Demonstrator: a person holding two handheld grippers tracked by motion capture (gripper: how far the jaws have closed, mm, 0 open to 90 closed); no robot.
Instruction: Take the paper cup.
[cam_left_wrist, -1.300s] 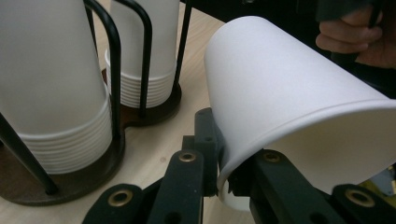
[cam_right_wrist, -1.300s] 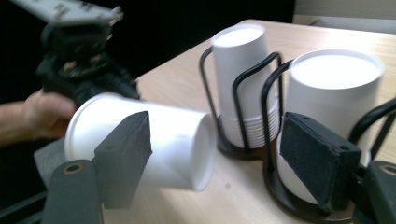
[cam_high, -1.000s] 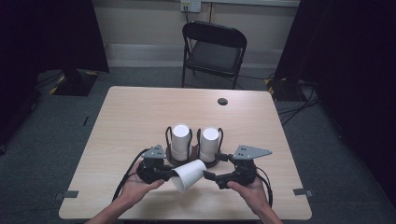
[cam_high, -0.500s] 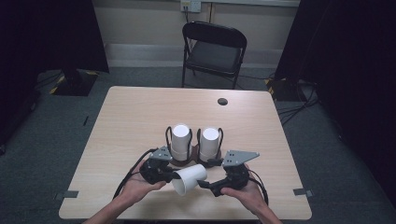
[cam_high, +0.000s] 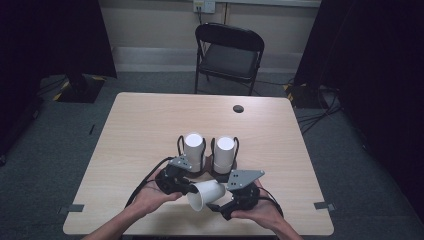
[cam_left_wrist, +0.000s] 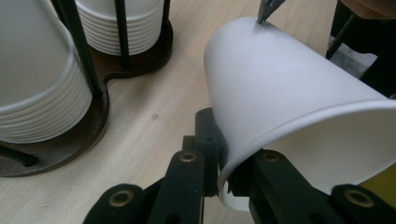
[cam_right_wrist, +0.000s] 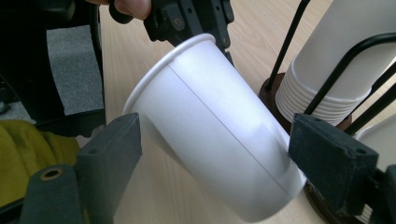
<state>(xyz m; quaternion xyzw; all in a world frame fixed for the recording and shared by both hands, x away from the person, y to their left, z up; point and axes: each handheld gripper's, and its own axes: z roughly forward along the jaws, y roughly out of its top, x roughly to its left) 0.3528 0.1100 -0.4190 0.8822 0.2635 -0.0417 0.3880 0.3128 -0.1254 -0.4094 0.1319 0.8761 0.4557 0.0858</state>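
Observation:
A single white paper cup (cam_high: 207, 194) hangs on its side above the table's near edge, mouth toward the person. My left gripper (cam_high: 188, 188) is shut on its rim; in the left gripper view the jaws pinch the rim wall of the cup (cam_left_wrist: 289, 107) at my left gripper (cam_left_wrist: 224, 156). My right gripper (cam_high: 221, 205) is open, its two pads standing on either side of the cup's (cam_right_wrist: 219, 140) body without clearly pressing it. Behind stand two stacks of white cups (cam_high: 194, 147) (cam_high: 225, 152) in a dark wire holder (cam_left_wrist: 70, 140).
A small dark round thing (cam_high: 238, 108) lies on the wooden table (cam_high: 140, 125) at the far right. A black folding chair (cam_high: 229, 55) stands beyond the far edge. Cables trail from both grippers near the front edge.
My right gripper has moved left and toward the near edge, closing in around the cup. The cup and left gripper have shifted slightly toward the person.

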